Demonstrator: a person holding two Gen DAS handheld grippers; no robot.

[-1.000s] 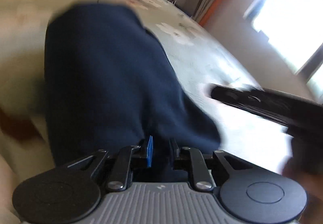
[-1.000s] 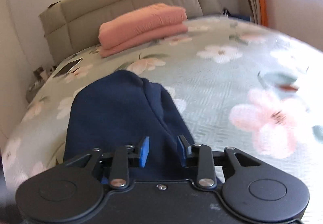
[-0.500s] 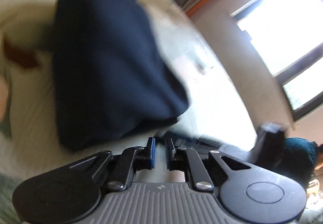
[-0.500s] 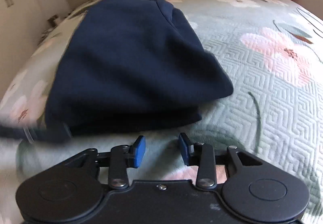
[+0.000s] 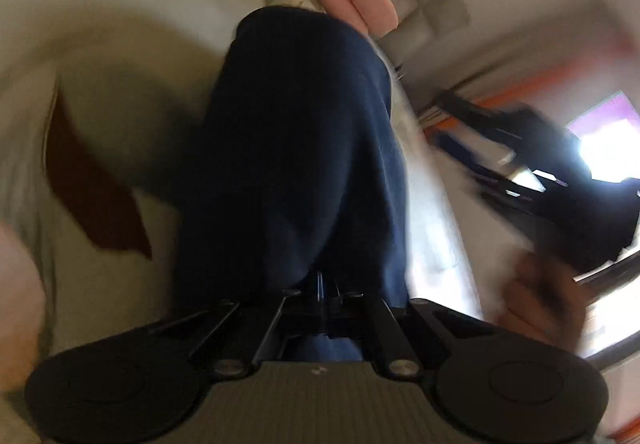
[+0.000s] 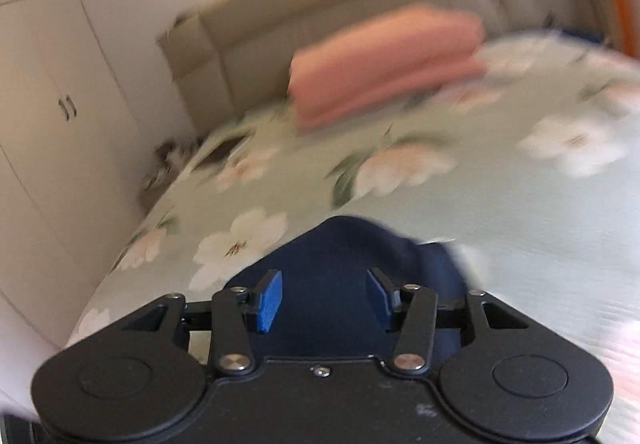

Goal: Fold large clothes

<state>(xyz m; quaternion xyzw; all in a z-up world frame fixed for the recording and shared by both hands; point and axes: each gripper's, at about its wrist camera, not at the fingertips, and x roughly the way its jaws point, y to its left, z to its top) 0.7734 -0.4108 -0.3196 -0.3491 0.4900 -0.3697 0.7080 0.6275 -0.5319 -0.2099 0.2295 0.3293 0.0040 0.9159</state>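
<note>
A folded navy blue garment [image 5: 296,147] lies on the floral bedspread [image 6: 520,203]. In the left wrist view my left gripper [image 5: 326,286] is shut on the garment's near edge, and the cloth bulges up in front of it. In the right wrist view my right gripper [image 6: 324,298] is open, with its blue pads [image 6: 269,298] apart just above the garment's near part [image 6: 340,244]. The right gripper [image 5: 560,179] shows blurred at the right of the left wrist view, held in a hand.
A folded pink blanket [image 6: 384,59] lies near the padded headboard [image 6: 320,11]. White wardrobe doors [image 6: 48,83] stand to the left of the bed. A bright window [image 5: 600,139] is to the right. A dark red patch [image 5: 92,195] shows on the bedspread at left.
My left gripper has closed on the garment's edge and tilted. My right gripper has opened wider and swung up, so its view now faces the headboard. Both views are blurred by motion.
</note>
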